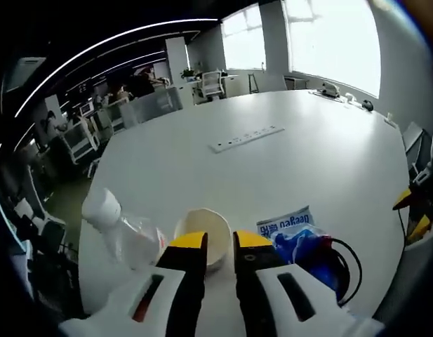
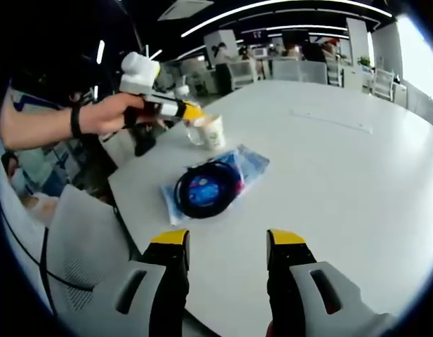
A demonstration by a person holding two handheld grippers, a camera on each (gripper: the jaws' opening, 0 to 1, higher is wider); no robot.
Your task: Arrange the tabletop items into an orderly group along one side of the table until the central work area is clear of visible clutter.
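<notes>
White desk point(image 1: 321, 161); long white power strip point(image 1: 245, 138) on it. Left claw point(image 1: 220, 242) white body, yellow tips, black inner faces, red mark on one finger. Right claw point(image 2: 227, 239) grey-white, yellow tips, black inner faces. Cream paper cup point(image 1: 204, 233). Clear plastic bottle point(image 1: 125, 232), white cap. Clear bag point(image 2: 220, 182), blue contents, white label with blue lettering; black coiled cable point(image 2: 205, 188) on it

Right tongs point(image 2: 227, 246) hover with jaws apart over the white bench point(image 2: 342, 175). Just beyond them lies the blue packet point(image 2: 220, 179) with a black cable coil point(image 2: 205, 189) on top. Past the packet, a paper cup point(image 2: 213, 131) stands, the left tongs point(image 2: 191, 112) at its rim, a hand point(image 2: 114, 112) gripping them.
</notes>
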